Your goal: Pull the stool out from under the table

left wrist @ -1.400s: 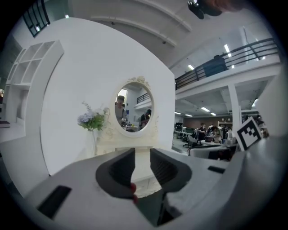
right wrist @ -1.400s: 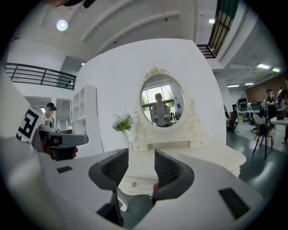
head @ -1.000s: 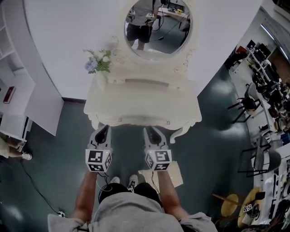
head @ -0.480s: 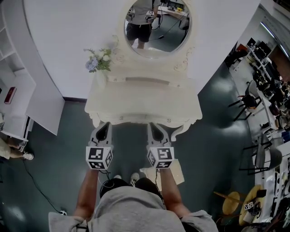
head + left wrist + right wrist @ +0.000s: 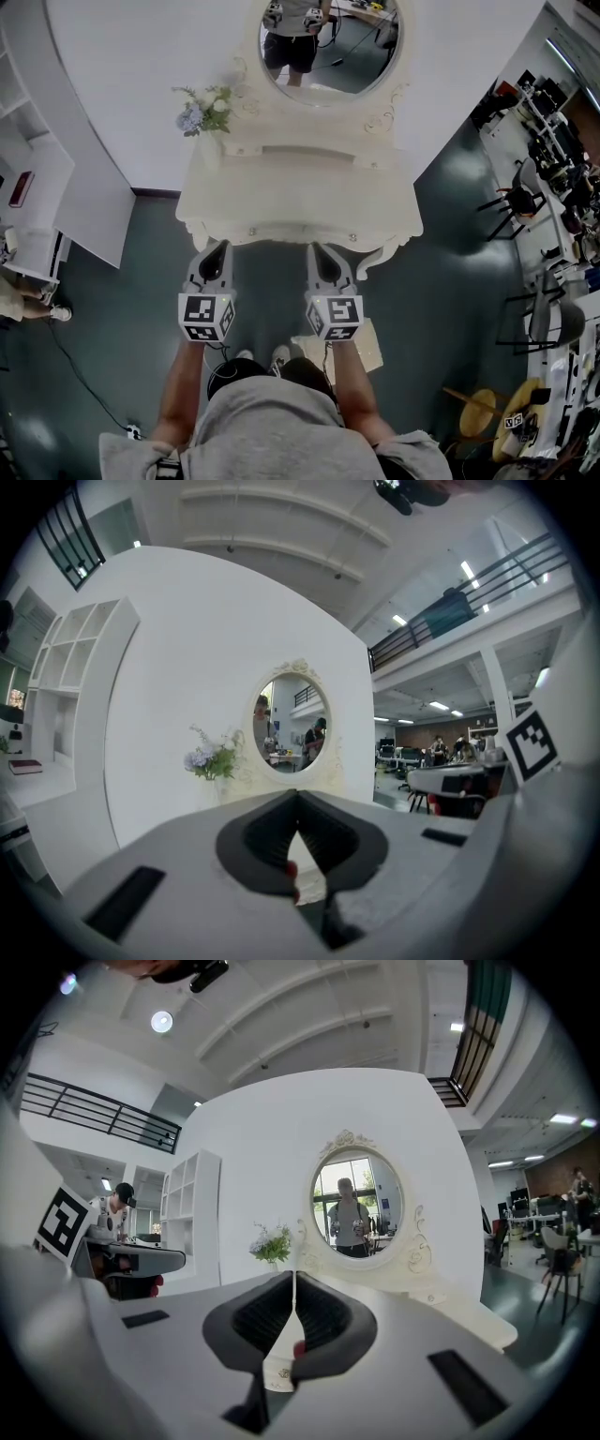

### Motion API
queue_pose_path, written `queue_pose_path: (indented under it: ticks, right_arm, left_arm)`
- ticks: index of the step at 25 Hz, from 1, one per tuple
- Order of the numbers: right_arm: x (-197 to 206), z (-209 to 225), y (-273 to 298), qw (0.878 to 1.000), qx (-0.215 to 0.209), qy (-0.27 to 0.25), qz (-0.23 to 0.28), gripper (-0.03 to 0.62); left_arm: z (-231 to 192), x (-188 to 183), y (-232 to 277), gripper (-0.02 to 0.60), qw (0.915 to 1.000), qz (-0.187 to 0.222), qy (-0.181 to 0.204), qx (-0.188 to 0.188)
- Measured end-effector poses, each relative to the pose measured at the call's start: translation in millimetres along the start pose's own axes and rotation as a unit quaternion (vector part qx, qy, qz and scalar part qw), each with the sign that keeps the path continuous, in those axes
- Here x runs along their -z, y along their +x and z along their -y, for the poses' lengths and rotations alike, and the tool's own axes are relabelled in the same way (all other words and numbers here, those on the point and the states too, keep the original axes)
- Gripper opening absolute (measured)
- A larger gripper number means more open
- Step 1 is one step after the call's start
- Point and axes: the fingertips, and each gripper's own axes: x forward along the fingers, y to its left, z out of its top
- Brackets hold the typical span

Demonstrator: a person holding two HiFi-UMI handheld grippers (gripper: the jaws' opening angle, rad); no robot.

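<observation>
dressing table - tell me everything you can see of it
The dressing table is cream white, seemingly painted wood, with a scalloped front apron bearing small knobs, curved legs, a raised back shelf and an oval mirror in a scrolled frame. It stands upright on the dark floor, back against the white wall. Flowers stand at its back left corner. The left claw and right claw, both shut, point at its front edge; contact can't be told.

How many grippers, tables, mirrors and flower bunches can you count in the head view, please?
Grippers: 2 (left gripper, claw shut; right gripper, claw just closed, nothing in it)
Table: 1
Mirror: 1
Flower bunch: 1
Total: 5
</observation>
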Motion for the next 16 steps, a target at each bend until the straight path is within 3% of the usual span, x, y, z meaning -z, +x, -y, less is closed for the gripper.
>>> queue_pose_path:
  ticks: [16]
  right_arm:
    - [1.9,2.7,-1.5,1.0,-0.001,0.002,0.0,0.021]
  left_arm:
    - [4.9,-1.5,0.1,0.003,0.9998,0.003,0.017,-0.004]
